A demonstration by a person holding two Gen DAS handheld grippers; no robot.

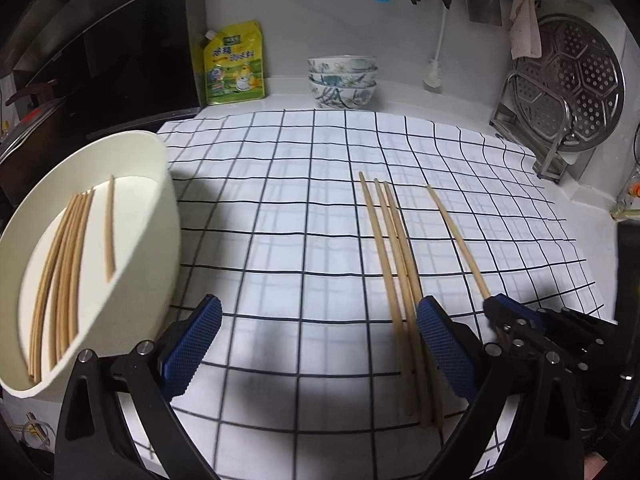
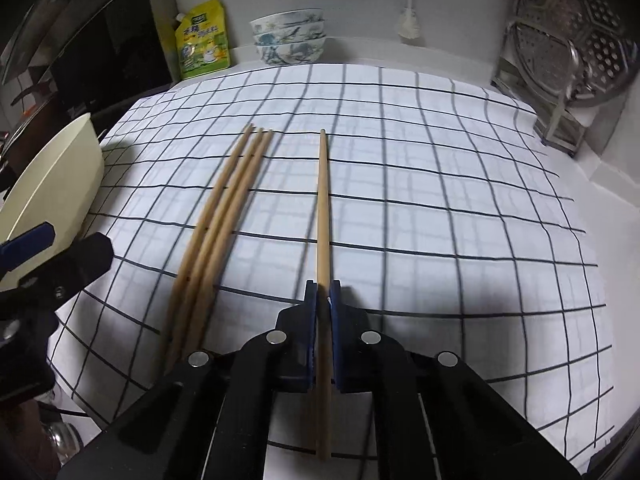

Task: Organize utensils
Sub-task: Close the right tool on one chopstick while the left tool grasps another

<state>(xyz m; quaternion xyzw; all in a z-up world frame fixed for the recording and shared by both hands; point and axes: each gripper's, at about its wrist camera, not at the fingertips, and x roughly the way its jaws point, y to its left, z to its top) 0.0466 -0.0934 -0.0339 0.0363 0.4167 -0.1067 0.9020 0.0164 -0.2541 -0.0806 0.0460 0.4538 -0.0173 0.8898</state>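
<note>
We are pinching one chopstick [image 2: 323,216] between our right gripper [image 2: 323,292] jaws; our left gripper [image 1: 318,320] is spreading wide, three chopsticks [image 1: 394,264] just inside its right jaw, tray [image 1: 160,208] outside its left.

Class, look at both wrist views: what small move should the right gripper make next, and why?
Probably lift the single chopstick off the cloth and carry it toward the cream tray. The right gripper is shut on its near end, six chopsticks lie in the tray, and three loose ones wait alongside.
</note>
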